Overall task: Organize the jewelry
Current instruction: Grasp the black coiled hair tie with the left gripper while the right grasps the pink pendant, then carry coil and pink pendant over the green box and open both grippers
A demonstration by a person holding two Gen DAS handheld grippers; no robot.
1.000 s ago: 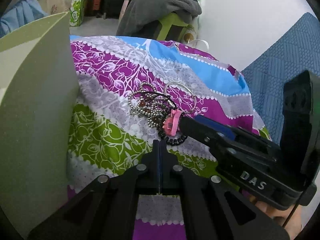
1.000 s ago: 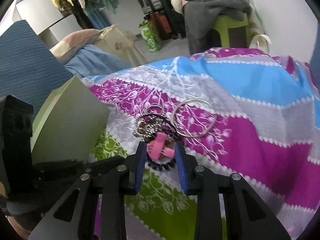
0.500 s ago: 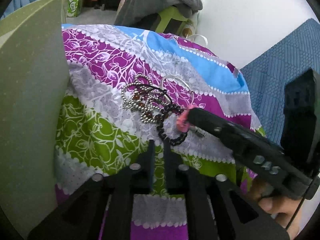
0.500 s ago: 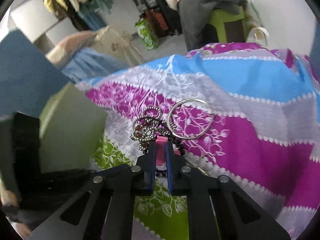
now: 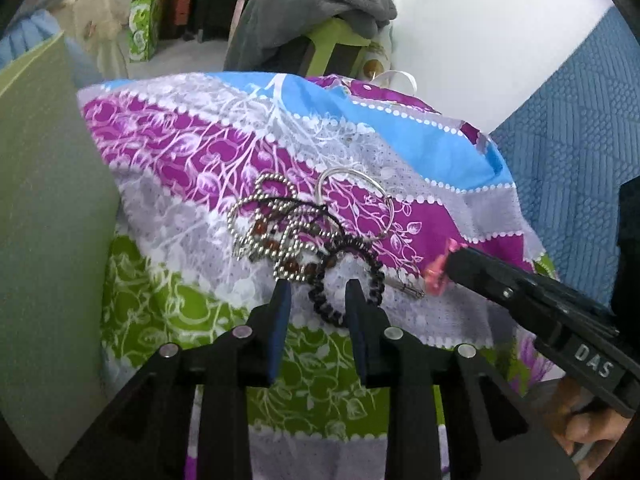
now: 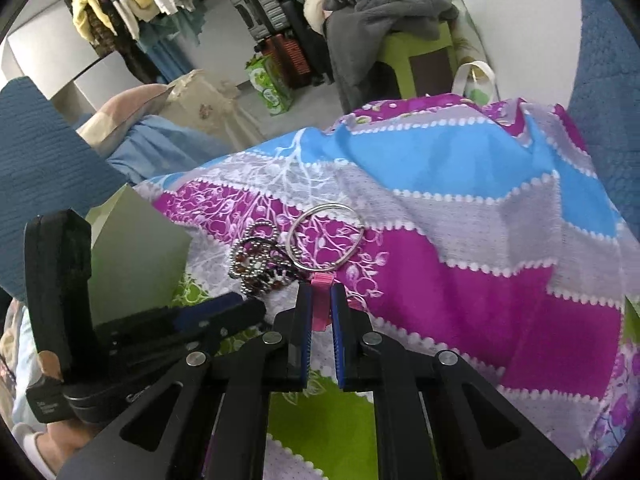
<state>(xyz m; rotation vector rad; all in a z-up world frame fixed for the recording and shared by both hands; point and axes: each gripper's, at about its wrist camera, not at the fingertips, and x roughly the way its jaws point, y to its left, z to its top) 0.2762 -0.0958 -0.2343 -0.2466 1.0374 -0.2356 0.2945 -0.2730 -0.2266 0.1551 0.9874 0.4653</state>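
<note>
A tangle of jewelry lies on a patterned cloth: silver ball-chain with brown beads (image 5: 272, 236), a silver bangle (image 5: 354, 204) and a black coil band (image 5: 348, 280). The chain (image 6: 256, 260) and the bangle (image 6: 326, 240) also show in the right wrist view. My left gripper (image 5: 318, 292) is open just in front of the black coil band. My right gripper (image 6: 318, 292) is shut on a pink bow clip (image 6: 322, 300), which it holds just off the pile; the clip (image 5: 438, 268) also shows at the right in the left wrist view.
A green box (image 5: 44, 208) stands at the left of the cloth; it also shows in the right wrist view (image 6: 136, 252). A blue quilted surface (image 5: 572, 128) rises at the right. Clothes on a green stool (image 6: 400, 20) and luggage stand beyond the far edge.
My right gripper shut on the pink bow clip and drew it right, away from the black coil band. My left gripper went from shut to open near the pile.
</note>
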